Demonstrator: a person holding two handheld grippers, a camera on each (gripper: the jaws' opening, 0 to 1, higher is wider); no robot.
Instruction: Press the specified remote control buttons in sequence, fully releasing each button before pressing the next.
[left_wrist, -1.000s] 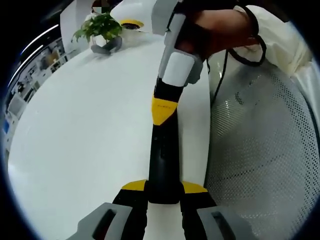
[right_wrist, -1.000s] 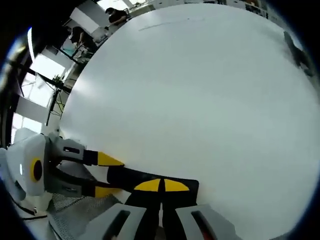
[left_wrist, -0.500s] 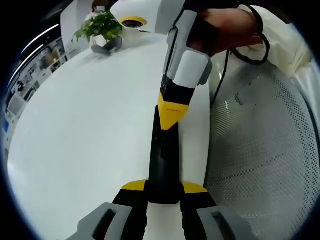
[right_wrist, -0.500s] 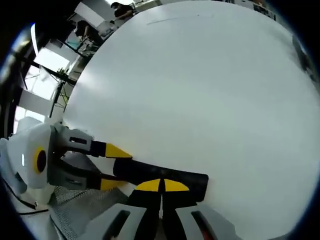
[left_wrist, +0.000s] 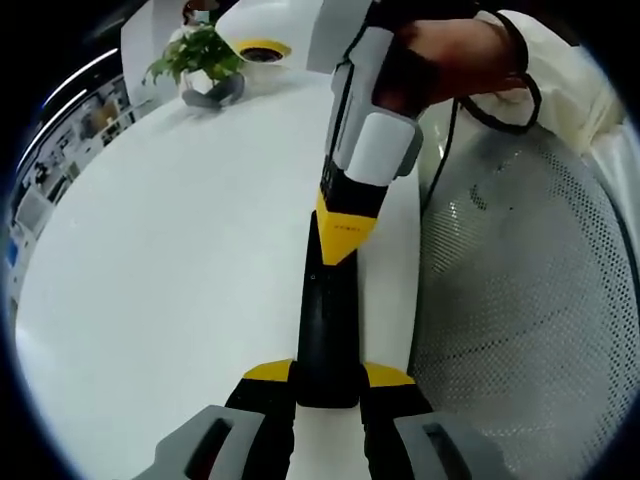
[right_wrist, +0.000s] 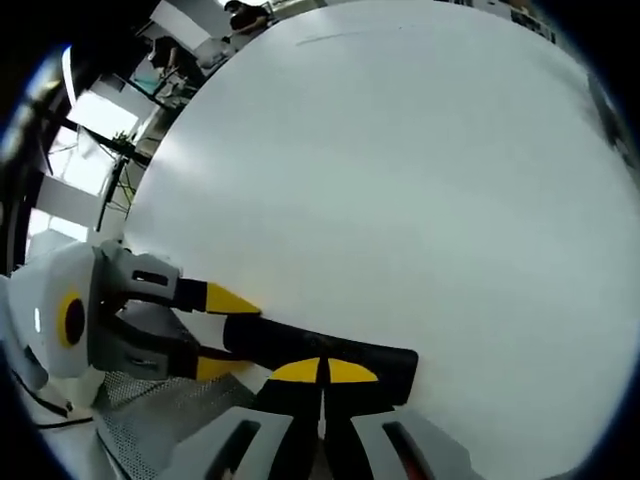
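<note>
- Since a second ago we have brought the right gripper (left_wrist: 345, 235) from the remote's far end down onto its face, jaws together as one pressing tip: a press, we judge.
- Our left gripper (left_wrist: 327, 385) clamps the remote (left_wrist: 326, 320) at its near end; it is black, slim, lying along the white counter (left_wrist: 170, 260) edge.
</note>
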